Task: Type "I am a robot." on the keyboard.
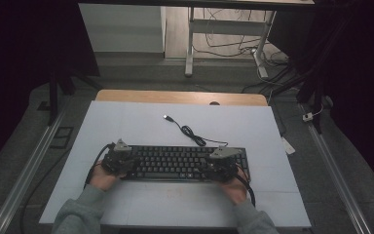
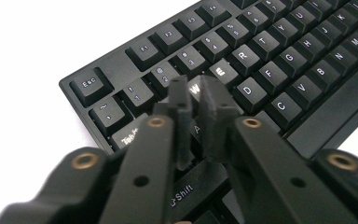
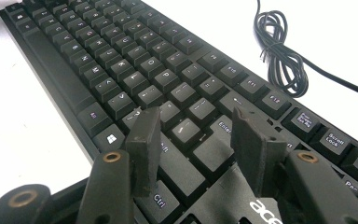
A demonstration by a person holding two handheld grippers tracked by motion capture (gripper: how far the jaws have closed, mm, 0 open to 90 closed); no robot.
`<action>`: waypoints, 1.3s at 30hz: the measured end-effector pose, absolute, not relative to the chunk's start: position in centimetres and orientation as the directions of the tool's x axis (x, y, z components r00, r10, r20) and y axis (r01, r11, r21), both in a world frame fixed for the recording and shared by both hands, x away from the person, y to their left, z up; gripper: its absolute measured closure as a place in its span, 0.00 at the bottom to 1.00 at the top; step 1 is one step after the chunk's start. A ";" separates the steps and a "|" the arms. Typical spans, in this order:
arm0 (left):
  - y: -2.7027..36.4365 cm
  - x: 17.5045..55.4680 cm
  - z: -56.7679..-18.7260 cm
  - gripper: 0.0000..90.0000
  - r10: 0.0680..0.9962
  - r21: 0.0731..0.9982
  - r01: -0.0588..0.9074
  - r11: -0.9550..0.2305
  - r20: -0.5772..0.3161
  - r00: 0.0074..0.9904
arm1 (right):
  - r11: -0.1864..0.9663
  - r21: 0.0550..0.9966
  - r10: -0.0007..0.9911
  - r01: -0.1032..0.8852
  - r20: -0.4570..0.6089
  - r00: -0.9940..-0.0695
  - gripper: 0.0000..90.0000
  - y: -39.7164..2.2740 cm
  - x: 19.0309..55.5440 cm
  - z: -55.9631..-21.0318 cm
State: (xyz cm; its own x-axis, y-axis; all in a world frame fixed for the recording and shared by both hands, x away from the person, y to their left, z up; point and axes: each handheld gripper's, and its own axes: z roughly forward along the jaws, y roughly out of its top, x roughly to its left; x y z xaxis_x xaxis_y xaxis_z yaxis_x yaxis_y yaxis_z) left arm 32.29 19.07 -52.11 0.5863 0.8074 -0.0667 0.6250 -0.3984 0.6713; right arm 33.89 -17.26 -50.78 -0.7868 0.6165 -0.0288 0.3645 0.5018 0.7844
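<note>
Your sleeves and hands come in at the bottom of the high view, each hand wrapped around 1 tool, and both tools sit right over the ends of the black keyboard (image 1: pixel 180 163).

Left tool (image 2: pixel 196 91) first: in the left gripper view its 2 black jaws are pressed nearly together, with just a thin slit between them and nothing pinched in there. The tips hang over the W key (image 2: pixel 196 87), with E just beside it and the Esc key (image 2: pixel 89 84) off at the keyboard's corner. You can't really tell from these shots whether the tips actually touch the key or just hover above it.

Right tool (image 3: pixel 193 123) is the opposite: jaws spread wide, nothing between the pads. In the right gripper view they stand above the Enter and Shift area, with the Ctrl key (image 3: pixel 161 199) low by the near jaw.

Keyboard itself lies flat on the white tabletop (image 1: pixel 126 122), long side running across in front of you, toward the near half of the sheet. Its black cable (image 3: pixel 279 51) runs off the back edge, bunched into a loose coil just behind the keyboard, and ends in a USB plug (image 1: pixel 167 117) lying farther out on the tabletop.
</note>
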 end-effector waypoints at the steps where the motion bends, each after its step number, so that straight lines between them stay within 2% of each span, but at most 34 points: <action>1: 19.1 32.3 -52.1 0.97 0.805 0.671 0.625 -0.400 -0.069 0.589 | 0.502 0.784 0.617 0.365 -0.028 -0.787 0.59 -17.3 33.9 -50.8; 39: 18.9 32.1 -52.2 0.99 0.797 0.652 0.625 -0.429 -0.053 0.602 | 0.501 0.785 0.616 0.364 -0.028 -0.788 0.59 -17.3 33.9 -50.7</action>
State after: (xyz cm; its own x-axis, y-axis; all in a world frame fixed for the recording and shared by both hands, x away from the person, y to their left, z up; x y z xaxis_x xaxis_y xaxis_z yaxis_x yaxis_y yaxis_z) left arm 32.12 18.93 -52.18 0.6021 0.7966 -0.0535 0.6251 -0.4287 0.6522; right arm 33.92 -17.34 -50.74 -0.7876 0.6156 -0.0276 0.3640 0.5009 0.7852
